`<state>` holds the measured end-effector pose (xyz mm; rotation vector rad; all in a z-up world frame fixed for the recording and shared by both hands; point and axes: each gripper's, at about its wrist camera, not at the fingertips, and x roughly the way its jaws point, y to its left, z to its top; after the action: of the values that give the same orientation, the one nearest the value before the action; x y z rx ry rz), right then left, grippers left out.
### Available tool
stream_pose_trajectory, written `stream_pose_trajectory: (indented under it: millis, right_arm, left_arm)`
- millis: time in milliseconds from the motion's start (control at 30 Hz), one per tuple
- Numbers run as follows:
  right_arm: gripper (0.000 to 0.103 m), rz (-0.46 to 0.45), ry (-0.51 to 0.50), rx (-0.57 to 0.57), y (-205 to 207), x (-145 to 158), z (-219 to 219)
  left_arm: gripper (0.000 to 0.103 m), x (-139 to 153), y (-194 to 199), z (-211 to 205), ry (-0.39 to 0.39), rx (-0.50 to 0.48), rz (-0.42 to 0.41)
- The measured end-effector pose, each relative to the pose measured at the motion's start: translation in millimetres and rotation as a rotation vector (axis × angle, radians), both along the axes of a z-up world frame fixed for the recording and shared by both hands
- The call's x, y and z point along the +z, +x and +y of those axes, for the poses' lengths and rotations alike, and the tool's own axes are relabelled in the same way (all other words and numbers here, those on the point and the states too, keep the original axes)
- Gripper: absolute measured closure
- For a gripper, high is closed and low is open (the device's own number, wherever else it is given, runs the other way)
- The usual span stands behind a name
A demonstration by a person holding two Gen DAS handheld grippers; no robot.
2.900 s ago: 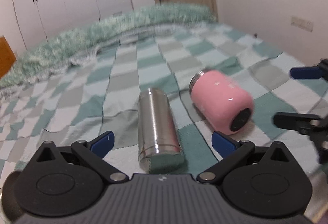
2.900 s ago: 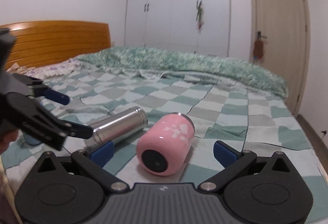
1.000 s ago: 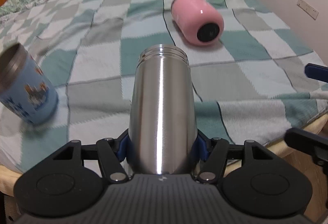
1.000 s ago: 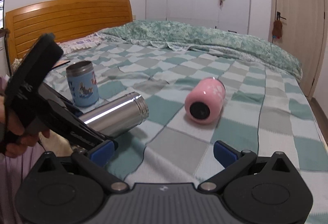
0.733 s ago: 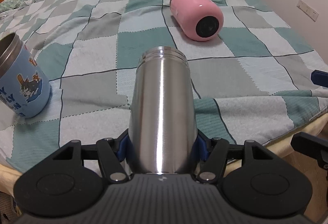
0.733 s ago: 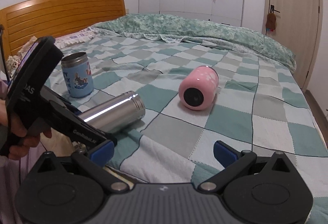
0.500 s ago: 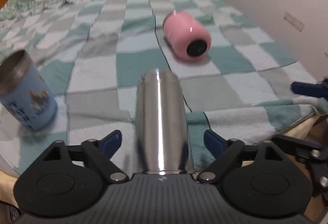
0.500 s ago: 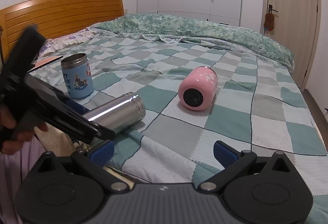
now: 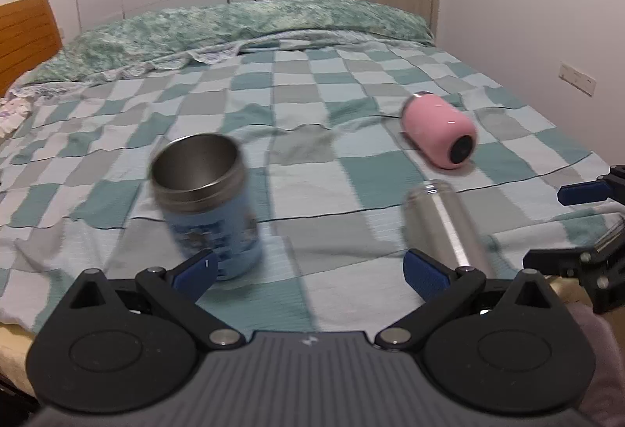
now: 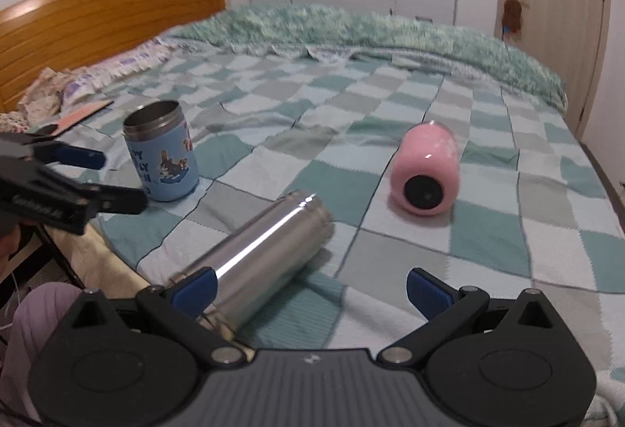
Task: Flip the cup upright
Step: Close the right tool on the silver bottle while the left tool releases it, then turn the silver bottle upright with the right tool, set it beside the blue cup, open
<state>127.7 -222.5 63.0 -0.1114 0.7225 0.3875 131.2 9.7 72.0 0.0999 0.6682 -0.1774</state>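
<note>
A steel cup lies on its side at the near edge of the bed, mouth pointing away; it also shows in the left wrist view. A pink cup lies on its side farther right, also in the left wrist view. A blue cartoon cup stands upright, mouth up, just ahead of my left gripper, which is open and empty. My right gripper is open and empty, its left finger beside the steel cup.
The checkered blanket covers the bed, with a green duvet bunched at the far side. A wooden headboard and pillows are at the left. The bed edge runs close below the steel cup.
My left gripper has opened, let go of the steel cup and swung left toward the blue cup. The steel cup lies on the bed. The right gripper has moved closer to the steel cup.
</note>
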Motion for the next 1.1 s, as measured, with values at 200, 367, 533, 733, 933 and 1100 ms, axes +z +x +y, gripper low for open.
stream_pose_trajectory:
  millis: [200, 367, 533, 733, 933, 1100]
  right_arm:
    - [0.000, 0.129, 0.031, -0.091, 28.2, -8.0, 34.2]
    - [0.000, 0.238, 0.051, -0.170, 52.0, -20.8, 49.2]
    - [0.005, 0.325, 0.080, -0.242, 71.9, -34.7, 57.4]
    - [0.033, 0.445, 0.157, -0.289, 94.7, -54.8, 58.3]
    - [0.038, 0.424, 0.207, -0.292, 89.4, -48.7, 51.1]
    - [0.039, 0.388, 0.235, -0.282, 81.6, -42.7, 46.8]
  left_arm:
    - [0.000, -9.7, -1.1, 35.7, -0.023, 0.005, -0.033]
    - [0.000, -20.0, 5.7, 56.1, -0.039, -0.015, -0.014]
    - [0.000, -30.2, 12.8, 67.0, -0.040, -0.037, -0.017]
    - [0.000, -44.0, 21.4, 75.3, -0.084, -0.057, 0.002]
    - [0.000, -48.8, 24.8, 81.7, -0.114, -0.065, 0.002]
    - [0.000, -47.9, 25.4, 81.4, -0.133, -0.070, -0.003]
